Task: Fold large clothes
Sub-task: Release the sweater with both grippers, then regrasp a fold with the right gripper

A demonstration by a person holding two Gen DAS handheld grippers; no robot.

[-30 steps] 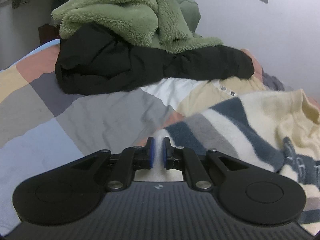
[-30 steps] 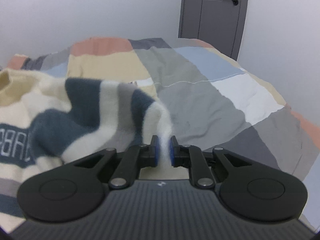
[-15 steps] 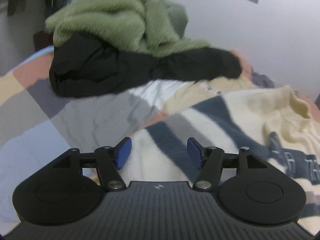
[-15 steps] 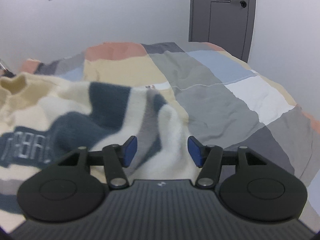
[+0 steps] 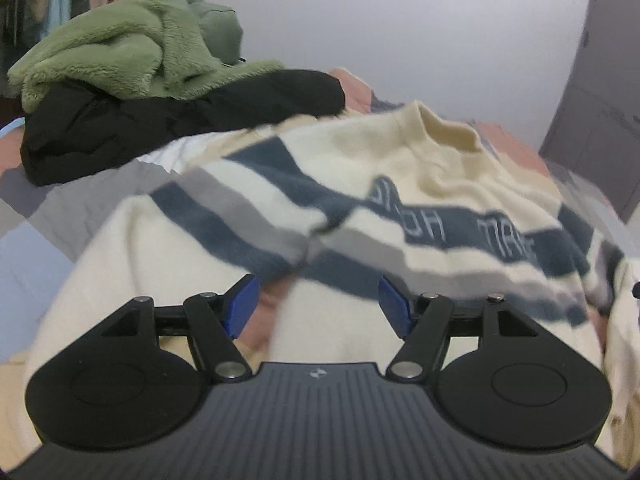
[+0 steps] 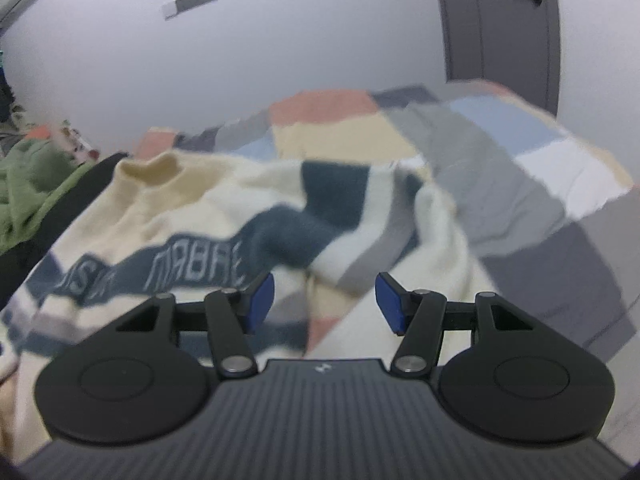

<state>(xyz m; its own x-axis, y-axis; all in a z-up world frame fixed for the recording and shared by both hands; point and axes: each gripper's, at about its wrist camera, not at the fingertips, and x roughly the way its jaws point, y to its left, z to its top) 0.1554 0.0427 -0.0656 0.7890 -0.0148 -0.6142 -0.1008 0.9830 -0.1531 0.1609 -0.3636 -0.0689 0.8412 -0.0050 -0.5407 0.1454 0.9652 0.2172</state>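
Step in hand: laying out / first fold of striped sweater [image 5: 360, 184] on bed [image 6: 520, 168]. Judged early in task; sweater lies rumpled, collar toward the wall, lettered navy band across chest, sleeves bunched in twd the middle.

Left gripper [image 5: 316, 304]: jaws opening, nothing pinched; blue pads stand apart w/ cream knit below and beyond them, not pressed. Right gripper [image 6: 324, 304]: jaws also opening, released; a raised ridge of sleeve/hem fabric sits just ahead betw. the pads, untouched.

Next move (judgement): re-grip needed. Each gripper must find a clean edge — hem corner or sleeve cuff — not a mid-panel bulge, else fold drags double layers. Frames blurred, so exact hem line cannot be told.

Edges/room: left side crowded; green fleece [image 5: 120, 48] piled on black garment [image 5: 160, 128] lies just beside sweater's shoulder, may snag if the sleeve swings out that way. Right side: open patchwork cover, bed edge near the door [image 6: 496, 20] wall. More room to spread rightward.
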